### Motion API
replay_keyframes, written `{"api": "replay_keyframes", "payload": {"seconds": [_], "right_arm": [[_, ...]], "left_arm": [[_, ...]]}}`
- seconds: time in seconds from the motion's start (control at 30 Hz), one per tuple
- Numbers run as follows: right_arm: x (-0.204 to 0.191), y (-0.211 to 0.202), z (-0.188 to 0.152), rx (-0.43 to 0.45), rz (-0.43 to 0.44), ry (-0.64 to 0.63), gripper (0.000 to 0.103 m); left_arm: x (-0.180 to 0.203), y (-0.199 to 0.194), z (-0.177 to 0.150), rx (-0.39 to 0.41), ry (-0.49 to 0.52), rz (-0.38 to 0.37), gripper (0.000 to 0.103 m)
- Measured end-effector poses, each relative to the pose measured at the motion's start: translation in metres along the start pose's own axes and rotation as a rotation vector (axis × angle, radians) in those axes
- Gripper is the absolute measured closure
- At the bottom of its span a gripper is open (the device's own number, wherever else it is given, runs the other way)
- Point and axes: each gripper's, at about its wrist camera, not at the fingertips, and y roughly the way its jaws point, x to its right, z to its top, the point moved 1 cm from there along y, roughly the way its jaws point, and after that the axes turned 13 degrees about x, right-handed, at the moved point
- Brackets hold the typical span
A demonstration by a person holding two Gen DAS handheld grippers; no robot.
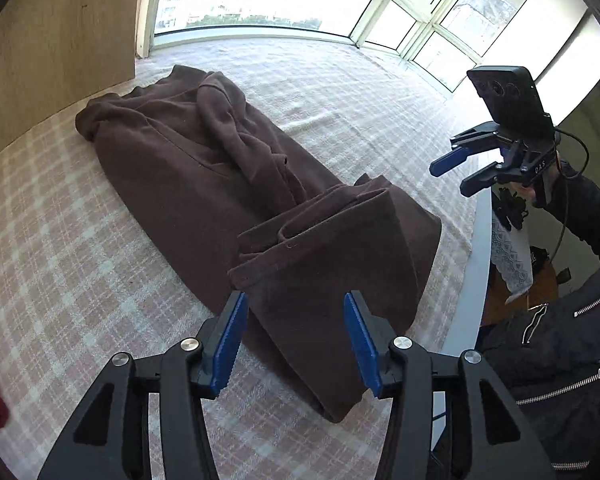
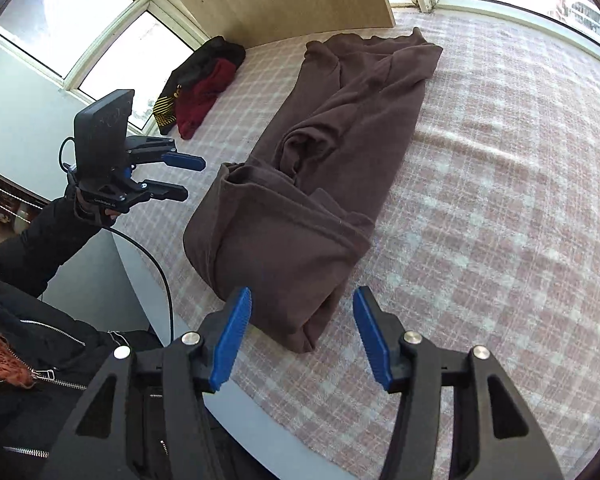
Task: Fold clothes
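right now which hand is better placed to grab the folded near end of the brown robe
Probably either. Both the left gripper and the right gripper are open just short of the robe's near end.

My left wrist camera is looking forward along the left gripper [image 1: 296, 340], angled down at the brown garment [image 1: 236, 184] from near its folded end, facing the windows. My right wrist camera is riding the right gripper [image 2: 302, 340], looking down from the same near edge toward the wooden headboard [image 2: 276, 0]. Both views are sharing the garment and the checked bedspread [image 2: 500, 200], and each is catching the other gripper hanging off to the side.
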Motion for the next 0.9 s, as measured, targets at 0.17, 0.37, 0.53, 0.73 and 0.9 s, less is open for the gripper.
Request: {"api": "replay_keyframes", "payload": {"seconds": [0.17, 0.37, 0.53, 0.73, 0.9], "right_arm": [[-0.010, 0.023, -0.029, -0.019, 0.014, 0.048, 0.050], [-0.032, 0.056, -0.027, -0.093, -0.007, -0.052, 0.084], [-0.051, 0.043, -0.010, -0.060, -0.038, -0.171, 0.090], [0.002, 0.064, -0.009, -0.112, -0.024, 0.039, 0.090], [0.003, 0.065, -0.016, -0.106, -0.052, 0.035, 0.090]], "left_arm": [[-0.012, 0.022, -0.023, -0.080, -0.104, 0.019, 0.061], [0.005, 0.015, -0.027, -0.015, -0.064, 0.031, 0.097], [-0.003, -0.016, -0.023, 0.083, -0.114, 0.068, 0.098], [-0.052, 0.002, -0.034, 0.052, -0.319, 0.158, 0.098], [-0.073, -0.022, -0.036, 0.149, -0.395, 0.199, 0.102]]}}
